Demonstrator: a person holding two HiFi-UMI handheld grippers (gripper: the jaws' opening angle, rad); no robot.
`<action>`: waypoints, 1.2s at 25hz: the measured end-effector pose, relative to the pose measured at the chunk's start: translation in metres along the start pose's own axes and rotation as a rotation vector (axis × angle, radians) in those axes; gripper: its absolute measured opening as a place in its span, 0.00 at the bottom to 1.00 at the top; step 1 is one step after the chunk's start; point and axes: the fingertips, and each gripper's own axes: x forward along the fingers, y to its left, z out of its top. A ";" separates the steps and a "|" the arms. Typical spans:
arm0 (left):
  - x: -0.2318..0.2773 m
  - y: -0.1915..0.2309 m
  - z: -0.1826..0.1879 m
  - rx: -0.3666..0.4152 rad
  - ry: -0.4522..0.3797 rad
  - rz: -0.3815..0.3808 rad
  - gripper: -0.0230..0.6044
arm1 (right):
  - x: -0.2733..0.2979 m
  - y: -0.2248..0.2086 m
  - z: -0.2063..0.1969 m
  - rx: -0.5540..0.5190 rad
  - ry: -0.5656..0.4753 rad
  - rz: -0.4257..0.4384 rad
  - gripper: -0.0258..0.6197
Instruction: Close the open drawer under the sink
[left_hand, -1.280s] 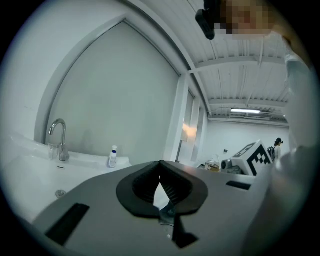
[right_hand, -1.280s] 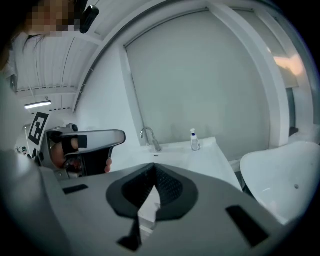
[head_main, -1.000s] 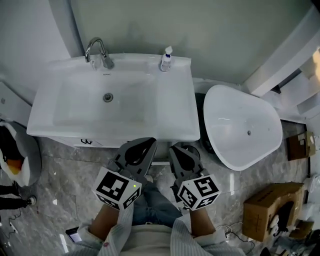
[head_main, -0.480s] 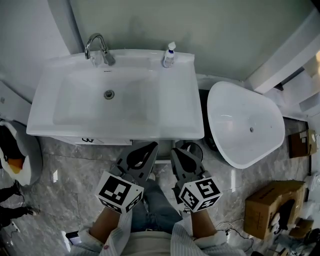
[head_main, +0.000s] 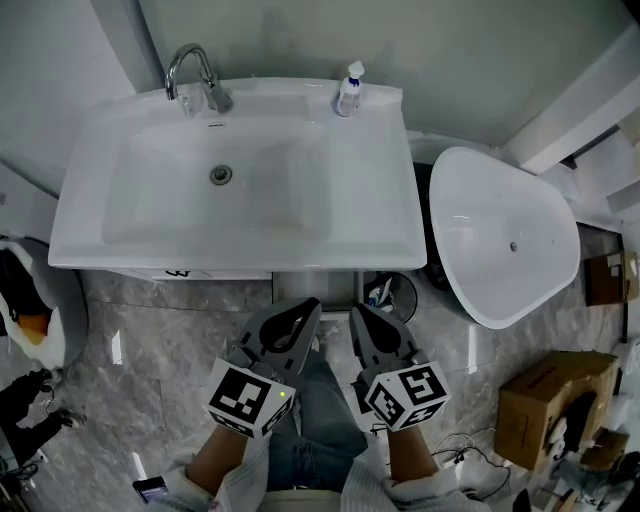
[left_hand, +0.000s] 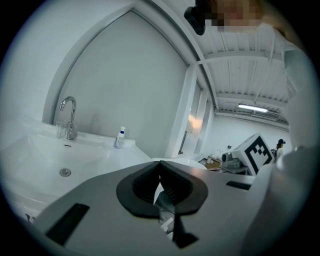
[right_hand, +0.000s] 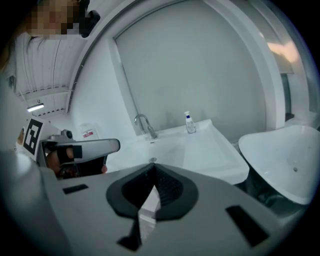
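Observation:
The white sink (head_main: 380, 215) with its tap (head_main: 190, 75) fills the top of the head view. Below its front rim only a narrow white strip of the cabinet (head_main: 215, 273) and a grey strip (head_main: 315, 285) show; I cannot tell how far the drawer stands out. My left gripper (head_main: 308, 308) and right gripper (head_main: 358, 312) hang side by side just in front of the rim, apart from it. Both are shut with nothing in them. The left gripper (left_hand: 160, 162) points over the basin (left_hand: 35, 155). The right gripper (right_hand: 152, 166) points at the sink (right_hand: 200, 150) too.
A soap bottle (head_main: 348, 90) stands at the sink's back right. A white oval tub (head_main: 505, 240) sits to the right, with a small bin (head_main: 390, 293) between it and the cabinet. A cardboard box (head_main: 540, 410) lies at lower right, and a phone (head_main: 150, 488) lies on the marble floor.
The sink has shifted up and right in the head view. Both grippers now sit lower, with a wider gap to the sink's front rim. Both stay shut.

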 end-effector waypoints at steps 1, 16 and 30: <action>-0.001 0.002 -0.005 -0.002 0.005 0.000 0.06 | 0.001 -0.001 -0.005 0.007 0.002 -0.007 0.06; -0.007 0.027 -0.116 -0.045 0.100 0.013 0.06 | 0.018 -0.013 -0.105 0.030 0.068 -0.068 0.06; -0.003 0.042 -0.212 -0.049 0.150 0.062 0.06 | 0.037 -0.032 -0.191 0.029 0.079 -0.050 0.06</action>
